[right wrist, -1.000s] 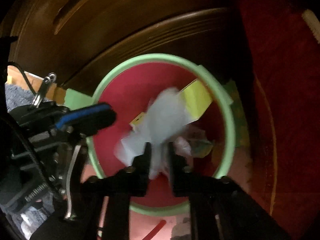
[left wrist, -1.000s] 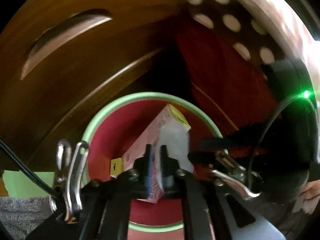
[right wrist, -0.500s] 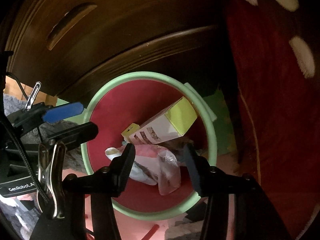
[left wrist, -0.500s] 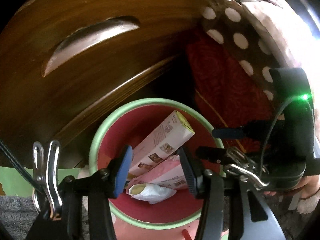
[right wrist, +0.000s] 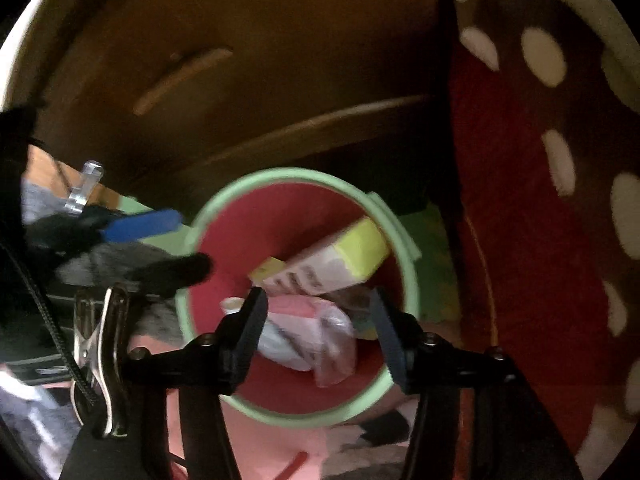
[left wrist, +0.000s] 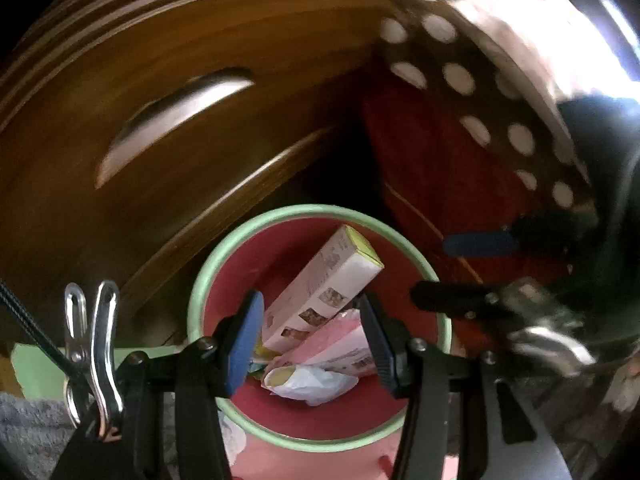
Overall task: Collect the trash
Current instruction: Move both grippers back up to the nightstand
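Jaws of the left gripper (left wrist: 310,338) stand apart over the mouth of a red bin (left wrist: 320,446) with a pale green rim, and nothing sits between the pads; the trash seen through the gap lies lower down, inside the bin. The right gripper (right wrist: 318,330) hangs over the same bin (right wrist: 404,240) from the other side, its jaws have just been opening wider, and they too hold nothing. In the left wrist view the right gripper's blue pad and black finger reach in from the right edge above the rim; in the right wrist view the left gripper's blue pad and dark finger reach in from the left. Down in the bin, nearest the fingers, lies a crumpled white wrapper (left wrist: 310,384) with a yellowish end, and just above it a pink packet (left wrist: 340,340), both resting on the red bottom. In the right wrist view a clear, crinkled plastic bag (right wrist: 332,344) lies over the pink packet (right wrist: 296,316). Behind these a long carton (left wrist: 324,288) with yellow ends leans slantwise, its upper end propped against the far wall of the bin near the rim (right wrist: 320,268). The bin stands on a pink floor, with a small red strip (right wrist: 294,466) lying outside it. Beyond the bin rises dark wooden furniture (left wrist: 160,80) with a recessed handle slot (left wrist: 176,120). To the right hangs red cloth (right wrist: 520,240), and past it a brown fabric with white dots (right wrist: 544,56).
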`<state>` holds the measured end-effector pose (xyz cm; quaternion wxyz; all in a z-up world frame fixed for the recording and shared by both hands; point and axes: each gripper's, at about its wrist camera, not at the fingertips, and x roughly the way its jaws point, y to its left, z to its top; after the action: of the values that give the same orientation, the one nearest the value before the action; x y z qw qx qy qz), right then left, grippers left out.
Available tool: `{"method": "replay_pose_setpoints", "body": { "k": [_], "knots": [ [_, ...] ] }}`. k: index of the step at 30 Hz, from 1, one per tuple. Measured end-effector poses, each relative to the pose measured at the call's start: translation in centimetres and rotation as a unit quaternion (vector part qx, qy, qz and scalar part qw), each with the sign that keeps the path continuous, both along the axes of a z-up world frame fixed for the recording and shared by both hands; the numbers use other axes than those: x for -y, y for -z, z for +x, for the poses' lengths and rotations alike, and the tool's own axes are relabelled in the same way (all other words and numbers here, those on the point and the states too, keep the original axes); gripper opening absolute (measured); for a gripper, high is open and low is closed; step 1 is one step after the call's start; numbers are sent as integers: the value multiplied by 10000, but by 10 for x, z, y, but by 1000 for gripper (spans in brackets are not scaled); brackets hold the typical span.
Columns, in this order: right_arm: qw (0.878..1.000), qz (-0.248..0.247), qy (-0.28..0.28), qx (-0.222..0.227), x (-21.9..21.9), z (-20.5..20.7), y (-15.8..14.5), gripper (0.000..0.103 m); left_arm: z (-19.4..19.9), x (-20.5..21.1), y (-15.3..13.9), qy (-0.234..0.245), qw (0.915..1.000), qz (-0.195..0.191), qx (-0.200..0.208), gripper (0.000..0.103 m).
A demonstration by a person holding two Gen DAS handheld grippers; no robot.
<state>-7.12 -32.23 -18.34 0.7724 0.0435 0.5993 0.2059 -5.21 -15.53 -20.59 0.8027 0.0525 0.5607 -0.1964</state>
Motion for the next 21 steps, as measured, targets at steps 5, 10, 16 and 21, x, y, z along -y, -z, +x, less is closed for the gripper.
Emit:
{"method": "replay_pose_setpoints", "body": {
  "k": [5,10,16,21],
  "knots": [
    [9996,80,-124,230,-3,-4,-19,57,-2,2,-5,63,9996,-258,-64,52],
    [9988,206,-101,441,0,-6,-40,57,-3,-5,-21,19,9981,-618,-44,50],
    [9950,453,-48,886,9,-20,-75,57,-12,-8,-50,137,9940,-1022,369,51],
    [9934,537,86,1012,21,-19,-84,57,-12,-8,-62,166,9906,-1333,271,51]
  ]
}}
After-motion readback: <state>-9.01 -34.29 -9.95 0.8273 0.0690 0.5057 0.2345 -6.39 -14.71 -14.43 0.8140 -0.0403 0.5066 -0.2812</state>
